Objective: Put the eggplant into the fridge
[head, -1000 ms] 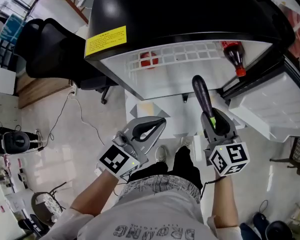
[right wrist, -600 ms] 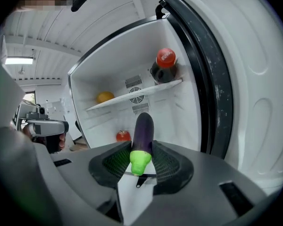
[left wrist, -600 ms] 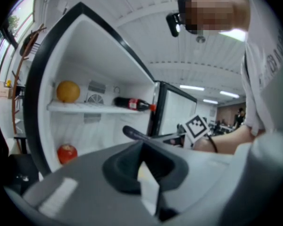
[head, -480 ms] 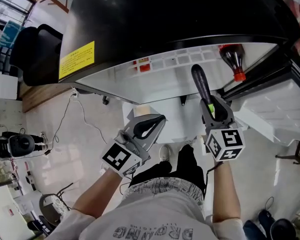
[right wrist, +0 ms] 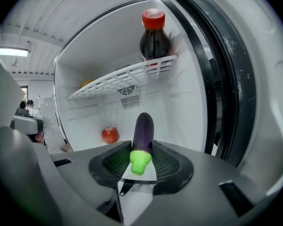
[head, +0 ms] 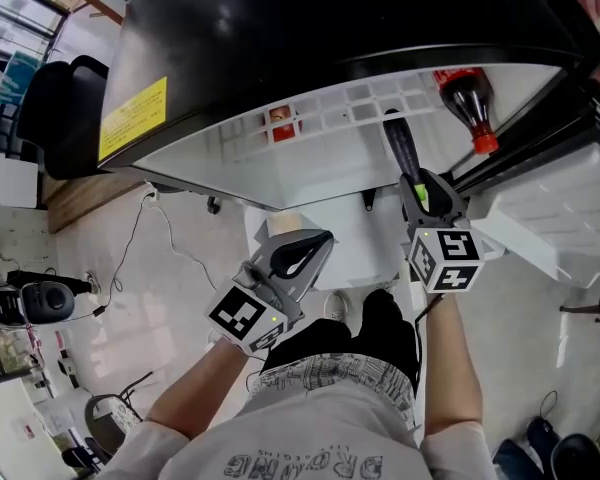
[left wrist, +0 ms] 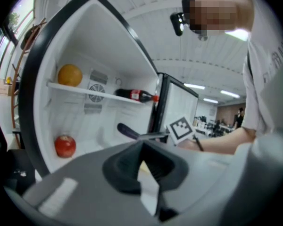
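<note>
Eggplant [right wrist: 144,131]: glossy purple, elongated, matte green cap | right tool [right wrist: 142,149]: clenched on it | left tool [left wrist: 143,144]: closed, empty

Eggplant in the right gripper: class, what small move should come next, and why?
Probably ease the right gripper forward and down into the fridge, toward the spot beside the apple. The eggplant is clamped at its green end, pointing into the open compartment under the wire shelf, resting on nothing.

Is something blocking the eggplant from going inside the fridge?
Nothing visible does. The fridge stands open, and the eggplant in the right gripper points at its bare floor. The apple sits off to the left, the bottle on the shelf above.
</note>
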Tool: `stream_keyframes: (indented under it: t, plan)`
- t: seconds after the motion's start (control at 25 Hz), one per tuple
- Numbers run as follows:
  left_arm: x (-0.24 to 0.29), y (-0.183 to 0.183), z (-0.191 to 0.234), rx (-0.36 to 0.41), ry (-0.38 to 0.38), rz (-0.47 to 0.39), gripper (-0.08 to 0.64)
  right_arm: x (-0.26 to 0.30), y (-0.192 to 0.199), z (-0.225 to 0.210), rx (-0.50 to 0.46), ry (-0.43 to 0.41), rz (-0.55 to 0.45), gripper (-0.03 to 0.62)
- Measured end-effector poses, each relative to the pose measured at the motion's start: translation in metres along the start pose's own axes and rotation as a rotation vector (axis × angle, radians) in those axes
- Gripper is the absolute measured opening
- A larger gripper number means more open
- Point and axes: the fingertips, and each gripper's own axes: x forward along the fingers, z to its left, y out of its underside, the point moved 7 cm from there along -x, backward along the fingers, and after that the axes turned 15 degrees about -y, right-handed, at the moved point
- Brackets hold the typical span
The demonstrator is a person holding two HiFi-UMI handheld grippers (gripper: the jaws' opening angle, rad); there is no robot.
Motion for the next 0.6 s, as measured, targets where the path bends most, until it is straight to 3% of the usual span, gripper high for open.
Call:
stream_keyframes:
  t: [0.6]
  plan:
    - [0.01, 0.009, 0.013, 0.003, -0.037, 0.006, 0.008, 0.052, 0.013, -0.026, -0.026, 0.01, 0.038, 0.127]
